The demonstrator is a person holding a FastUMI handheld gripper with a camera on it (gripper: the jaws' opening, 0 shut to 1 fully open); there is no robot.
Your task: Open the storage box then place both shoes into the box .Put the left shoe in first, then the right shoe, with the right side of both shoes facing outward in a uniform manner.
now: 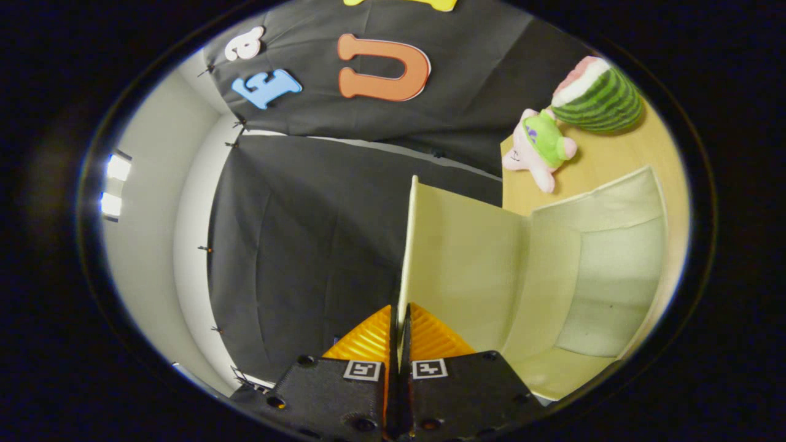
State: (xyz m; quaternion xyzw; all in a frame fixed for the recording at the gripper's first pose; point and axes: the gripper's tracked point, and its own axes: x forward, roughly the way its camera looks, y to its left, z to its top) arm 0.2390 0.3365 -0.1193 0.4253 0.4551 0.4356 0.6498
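A pale cream storage box (589, 270) lies open on a light wooden tabletop (620, 153), its empty interior facing the camera and its lid (466, 264) swung out and seen nearly edge-on. The lid's thin edge runs straight up from the gripper (400, 325), whose two fingers are closed tight on that edge, one on either face of the panel, with almost no gap left between them. The box body sits just ahead of the fingers and off to one side, its inner walls and floor bare and smooth.

Beyond the box, further along the tabletop, a small pink plush toy in a green outfit (541, 147) lies on its side. Just beside it, near the table's far end, rests a watermelon-slice plush (599, 92) with green striped rind and a pink top.

On the other side of the lid hangs the booth's black cloth wall (307, 245), creased and clipped along its edge. Past the cloth stands a plain white room wall (147, 245) with two bright light patches (113, 187).
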